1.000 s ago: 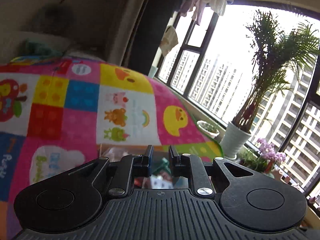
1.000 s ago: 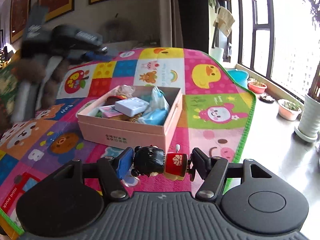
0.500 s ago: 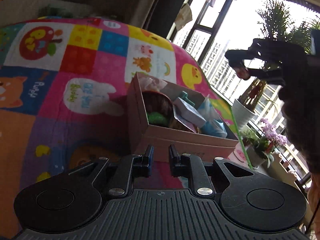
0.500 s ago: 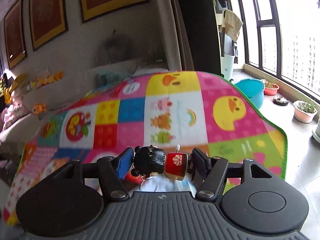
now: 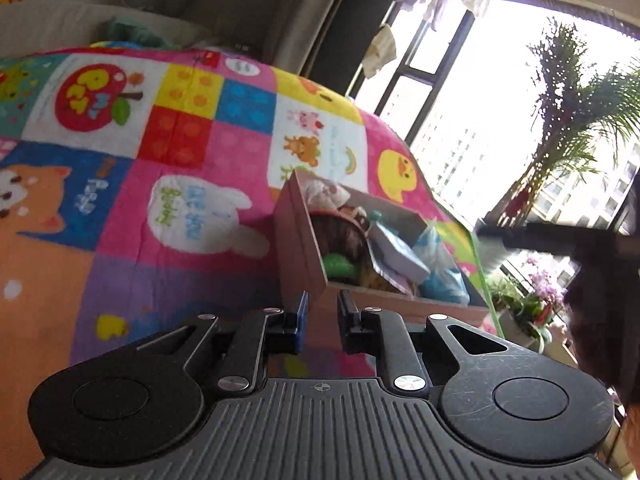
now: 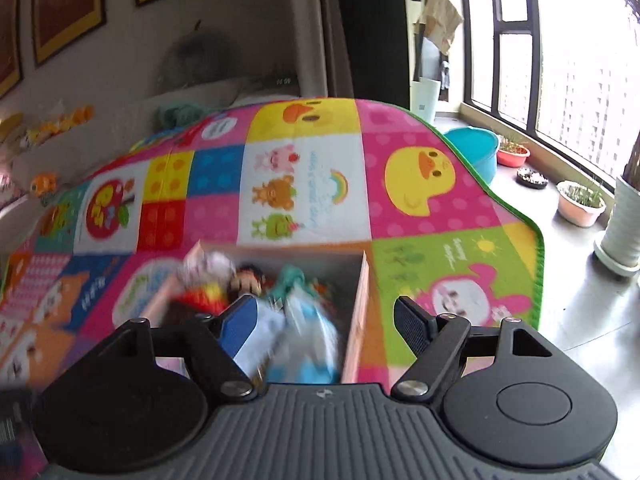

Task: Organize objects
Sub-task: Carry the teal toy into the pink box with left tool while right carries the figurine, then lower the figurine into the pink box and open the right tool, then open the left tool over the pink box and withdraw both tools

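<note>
A pink cardboard box [image 5: 298,248] full of small toys and packets stands on a colourful play mat [image 5: 120,208]. My left gripper [image 5: 319,318] is nearly shut and empty, just short of the box's near corner. My right gripper [image 6: 326,320] is open and empty right above the box [image 6: 356,340], whose contents look blurred. A small black-haired doll [image 6: 246,278] lies among the items inside. The right gripper also shows in the left wrist view [image 5: 540,236], held above the box's right side.
The mat's green edge [image 6: 516,208] ends near a tiled floor by the window. Flower pots [image 6: 582,202], a teal basin [image 6: 478,154] and a tall palm in a white pot [image 5: 568,120] stand along the window. A sofa with cushions [image 5: 80,20] lies behind the mat.
My right gripper has opened and the black-haired doll in red is gone from its fingers; it now hangs over the box. My left gripper's view shifted slightly and stays near the box corner.
</note>
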### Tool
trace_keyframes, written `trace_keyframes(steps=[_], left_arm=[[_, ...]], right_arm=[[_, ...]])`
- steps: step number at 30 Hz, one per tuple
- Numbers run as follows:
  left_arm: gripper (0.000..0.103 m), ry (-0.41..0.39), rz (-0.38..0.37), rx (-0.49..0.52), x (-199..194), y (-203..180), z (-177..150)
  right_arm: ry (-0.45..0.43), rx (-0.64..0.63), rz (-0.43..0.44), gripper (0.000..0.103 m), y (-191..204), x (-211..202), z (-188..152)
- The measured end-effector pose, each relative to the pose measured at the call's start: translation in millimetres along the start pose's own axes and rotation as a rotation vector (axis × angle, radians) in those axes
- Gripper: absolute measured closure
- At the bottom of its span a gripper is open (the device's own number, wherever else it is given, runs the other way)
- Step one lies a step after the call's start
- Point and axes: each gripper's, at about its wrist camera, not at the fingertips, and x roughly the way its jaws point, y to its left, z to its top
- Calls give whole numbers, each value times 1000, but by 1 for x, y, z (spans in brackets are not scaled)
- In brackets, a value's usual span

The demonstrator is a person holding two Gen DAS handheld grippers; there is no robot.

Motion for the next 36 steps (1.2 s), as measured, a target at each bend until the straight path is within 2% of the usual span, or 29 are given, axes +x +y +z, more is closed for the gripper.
trace_keyframes(steps=[3, 6, 9, 11, 12, 14, 16, 18, 22, 27, 36], left_arm=[[86, -1, 18, -13, 20, -6, 19], [84, 59, 44, -10, 53, -15, 34], [80, 129, 193, 46, 81, -19, 39], [54, 173, 240, 41, 88, -12, 36], [48, 181, 251, 42, 88, -8, 33], [23, 178, 260, 34, 81, 3, 27], [13, 170, 264, 6, 70, 15, 25], [12, 146, 284, -2, 57, 24, 22], [7, 93, 346, 43, 41, 38, 25], [2, 72, 357, 16, 40, 66, 33], [2, 28, 356, 26, 42, 80, 36]], right_arm=[[34, -57, 23, 27, -4, -15, -29], [90, -70, 51, 27, -2, -14, -54], [139, -92, 47, 27, 5, 0, -74], [152, -121, 37, 30, 11, 9, -83], [151, -140, 26, 31, 16, 13, -86], [149, -176, 15, 38, 24, 19, -88], [140, -191, 21, 42, 33, 22, -86], [139, -192, 39, 41, 43, 22, -83], [131, -205, 71, 41, 67, 26, -81], [115, -207, 56, 41, 93, 40, -74], [98, -187, 32, 39, 111, 51, -72]])
